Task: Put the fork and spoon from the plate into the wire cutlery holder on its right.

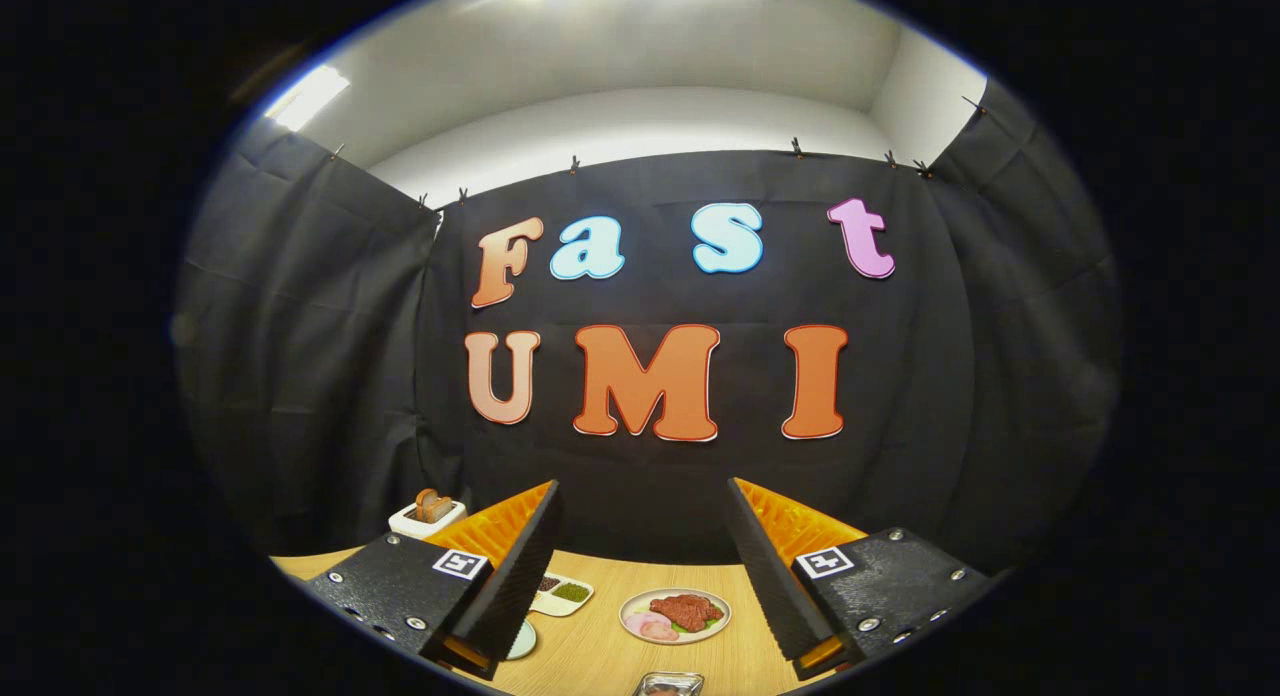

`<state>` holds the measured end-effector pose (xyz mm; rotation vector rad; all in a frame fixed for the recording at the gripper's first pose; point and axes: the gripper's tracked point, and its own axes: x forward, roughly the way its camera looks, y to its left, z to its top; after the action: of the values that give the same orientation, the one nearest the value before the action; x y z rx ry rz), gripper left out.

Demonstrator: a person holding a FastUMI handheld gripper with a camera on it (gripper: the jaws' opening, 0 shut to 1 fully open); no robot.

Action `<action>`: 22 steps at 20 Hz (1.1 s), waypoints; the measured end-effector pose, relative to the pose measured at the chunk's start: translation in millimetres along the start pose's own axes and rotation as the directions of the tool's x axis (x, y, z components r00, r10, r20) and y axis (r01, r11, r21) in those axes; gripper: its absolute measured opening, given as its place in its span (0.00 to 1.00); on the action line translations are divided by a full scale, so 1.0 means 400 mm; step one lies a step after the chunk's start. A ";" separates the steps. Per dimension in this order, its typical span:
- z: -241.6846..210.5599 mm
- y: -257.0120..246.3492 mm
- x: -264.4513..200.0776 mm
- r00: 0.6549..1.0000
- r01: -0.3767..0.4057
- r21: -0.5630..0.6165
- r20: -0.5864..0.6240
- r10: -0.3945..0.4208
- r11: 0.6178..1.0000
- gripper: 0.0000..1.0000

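We hold the jaws (640, 566) wide apart, gripping nothing, high above the desk (600, 646) and aimed at the booth wall. Fork, spoon and wire holder we cannot pick out (the plate (675, 616) between the fingers carries meat), so our target likely lies lower and nearer than we look
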<state>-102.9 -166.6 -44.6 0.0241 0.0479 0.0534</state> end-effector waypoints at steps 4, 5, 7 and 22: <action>-0.002 -0.037 -0.025 1.000 0.025 0.020 -0.011 -0.025 0.999 0.96; -0.003 -0.046 -0.028 0.999 0.030 0.029 -0.012 -0.030 0.999 0.96; 0.003 -0.063 -0.036 0.999 0.042 0.044 -0.011 -0.042 0.998 0.96; 0.015 -0.063 -0.027 0.999 0.030 0.053 0.018 -0.031 0.998 0.96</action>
<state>-112.1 -192.4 -38.8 0.0769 0.0310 0.0215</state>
